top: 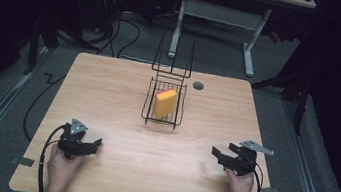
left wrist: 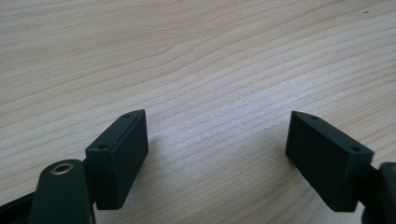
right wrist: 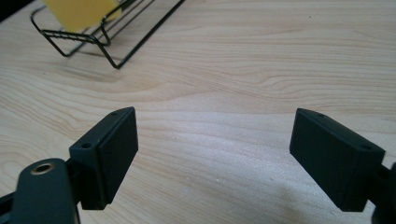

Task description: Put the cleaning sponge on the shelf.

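Observation:
A yellow-orange block (top: 165,102), like a sponge, leans inside a black wire basket (top: 179,111) at the middle of the wooden table (top: 147,173). My left gripper (top: 95,145) rests low over the table's near left, held by a hand, its jaws apart over bare wood (left wrist: 217,126). At the near right, my right gripper (top: 219,154) points toward the table's middle, also open with nothing between its jaws (right wrist: 215,121). In the right gripper view, the basket (right wrist: 112,60) and the yellow block (right wrist: 79,11) lie ahead at the upper left, well apart from the jaws.
A small dark round hole (top: 198,86) sits in the tabletop right of the basket. Tall wire handles (top: 174,56) rise behind the basket. A white desk frame (top: 220,17) and cables lie on the floor beyond the table's far edge.

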Tool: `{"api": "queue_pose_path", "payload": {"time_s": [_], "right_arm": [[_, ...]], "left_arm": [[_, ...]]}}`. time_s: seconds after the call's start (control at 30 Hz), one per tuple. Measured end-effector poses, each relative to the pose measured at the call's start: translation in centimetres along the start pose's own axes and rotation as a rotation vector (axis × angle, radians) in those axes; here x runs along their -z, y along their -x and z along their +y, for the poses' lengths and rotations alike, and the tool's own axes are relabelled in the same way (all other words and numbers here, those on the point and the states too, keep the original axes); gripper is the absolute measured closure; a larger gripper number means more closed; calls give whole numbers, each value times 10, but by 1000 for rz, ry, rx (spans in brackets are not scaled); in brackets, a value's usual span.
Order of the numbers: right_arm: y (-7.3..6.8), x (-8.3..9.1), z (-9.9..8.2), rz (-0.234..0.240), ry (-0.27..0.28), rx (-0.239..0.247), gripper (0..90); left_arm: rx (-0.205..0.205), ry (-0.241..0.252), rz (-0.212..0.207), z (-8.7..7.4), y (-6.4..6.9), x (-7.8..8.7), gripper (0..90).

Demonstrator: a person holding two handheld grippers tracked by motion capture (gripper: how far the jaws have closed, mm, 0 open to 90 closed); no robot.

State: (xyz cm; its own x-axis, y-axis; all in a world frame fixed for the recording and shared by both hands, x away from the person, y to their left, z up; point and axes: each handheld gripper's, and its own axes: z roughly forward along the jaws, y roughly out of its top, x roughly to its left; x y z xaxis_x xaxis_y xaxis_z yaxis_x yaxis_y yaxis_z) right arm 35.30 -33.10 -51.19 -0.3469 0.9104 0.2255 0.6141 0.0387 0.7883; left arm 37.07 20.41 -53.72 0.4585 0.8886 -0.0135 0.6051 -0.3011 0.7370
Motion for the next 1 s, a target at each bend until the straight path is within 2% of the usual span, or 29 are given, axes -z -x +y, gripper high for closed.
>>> {"api": "queue_pose_path", "payload": {"time_s": [0.13, 0.6, 0.83, 0.9, 1.0], "right_arm": [[0, -6, -2, -24, -13, 31, 160], [0, -19, -7, -75, -52, 39, 163], [-3, -23, -6, -104, -77, 68, 171], [-4, -27, -5, -121, -120, 97, 183], [-11, -31, -5, -181, -153, 170, 201]], "left_arm": [[0, 0, 0, 0, 0, 0, 216], [1, 1, 0, 0, 0, 0, 216], [0, 0, 0, 0, 0, 0, 217], [0, 0, 0, 0, 0, 0, 217], [0, 0, 0, 0, 0, 0, 217]]}}
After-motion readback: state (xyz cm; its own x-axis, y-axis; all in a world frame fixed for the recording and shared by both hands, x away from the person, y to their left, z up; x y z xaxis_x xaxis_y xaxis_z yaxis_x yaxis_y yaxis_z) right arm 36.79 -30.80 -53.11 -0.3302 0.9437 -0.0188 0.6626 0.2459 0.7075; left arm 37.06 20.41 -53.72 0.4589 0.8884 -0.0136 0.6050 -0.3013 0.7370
